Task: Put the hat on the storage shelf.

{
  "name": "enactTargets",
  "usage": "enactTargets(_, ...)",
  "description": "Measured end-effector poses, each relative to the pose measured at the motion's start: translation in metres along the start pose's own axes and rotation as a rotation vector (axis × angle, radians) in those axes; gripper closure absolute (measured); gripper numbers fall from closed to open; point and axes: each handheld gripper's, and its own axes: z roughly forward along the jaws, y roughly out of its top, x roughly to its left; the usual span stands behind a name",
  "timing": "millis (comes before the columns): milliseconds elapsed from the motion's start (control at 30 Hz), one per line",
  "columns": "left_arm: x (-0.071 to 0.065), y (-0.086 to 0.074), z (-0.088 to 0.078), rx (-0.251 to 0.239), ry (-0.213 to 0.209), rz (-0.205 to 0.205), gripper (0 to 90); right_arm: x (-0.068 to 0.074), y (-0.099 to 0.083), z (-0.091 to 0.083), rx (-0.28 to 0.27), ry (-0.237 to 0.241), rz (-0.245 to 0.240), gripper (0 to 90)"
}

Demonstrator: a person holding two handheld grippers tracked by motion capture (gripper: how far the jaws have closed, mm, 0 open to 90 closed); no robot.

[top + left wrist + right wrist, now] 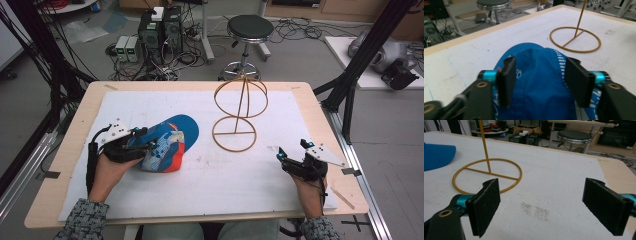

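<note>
Between left tool (537,80) jaws, blue cap (536,90) (crown pinched).

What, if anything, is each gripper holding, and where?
The left gripper clamps the blue cap across its crown. The right gripper is open, holding nothing.

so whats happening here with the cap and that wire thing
A person holds a gripper in each hand at a white-covered table. The left gripper has its fingers on either side of the crown of a blue and orange fabric cap. The right gripper hovers open. A yellow wire hat stand sits beyond them.
</note>
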Motion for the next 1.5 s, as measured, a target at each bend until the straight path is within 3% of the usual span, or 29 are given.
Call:
enactTargets(33, 0.000, 0.000, -0.001, 0.011, -0.005, -0.006, 64.8, 0.000, 0.000, 0.000, 0.003, 0.000, 0.003, 13.8)
enactTargets(67, 0.000, 0.000, -0.001, 0.011, -0.005, -0.006, 70.9, 0.000, 0.000, 0.000, 0.003, 0.000, 0.003, 13.8)
enactTargets(100, 0.001, 0.000, -0.001, 0.013, -0.011, -0.002, 70.9, 0.000, 0.000, 0.000, 0.004, 0.001, 0.004, 13.8)
enactTargets(133, 0.000, 0.000, -0.001, 0.012, -0.012, 0.003, 79.7, 0.000, 0.000, 0.001, 0.007, -0.001, 0.000, 13.8)
enactTargets(233, 0.000, 0.000, -0.002, 0.014, -0.016, 0.006, 87.1, 0.001, 0.000, 0.001, 0.009, 0.002, -0.002, 13.8)
enactTargets(433, -0.001, 0.000, -0.003, 0.015, -0.023, 0.014, 89.4, 0.001, 0.000, 0.001, 0.013, 0.004, -0.004, 13.8)
enactTargets(567, 0.000, 0.004, -0.007, -0.012, -0.057, -0.025, 89.6, 0.001, 0.000, 0.003, 0.023, 0.004, -0.003, 13.8)
enactTargets(733, -0.002, 0.016, -0.011, -0.042, -0.103, -0.058, 89.8, 0.002, 0.000, 0.003, 0.027, 0.007, 0.007, 13.8)
enactTargets(1000, -0.004, 0.035, -0.012, -0.071, -0.113, -0.058, 89.9, -0.001, -0.001, 0.000, 0.021, 0.003, 0.017, 13.8)
enactTargets(1167, -0.003, 0.057, -0.013, -0.075, -0.109, -0.039, 89.8, -0.002, -0.001, 0.000, 0.028, 0.005, 0.029, 13.8)
enactTargets(1500, 0.003, 0.109, -0.019, -0.131, -0.126, -0.018, 89.8, -0.001, -0.001, 0.001, 0.029, 0.015, 0.035, 13.8)
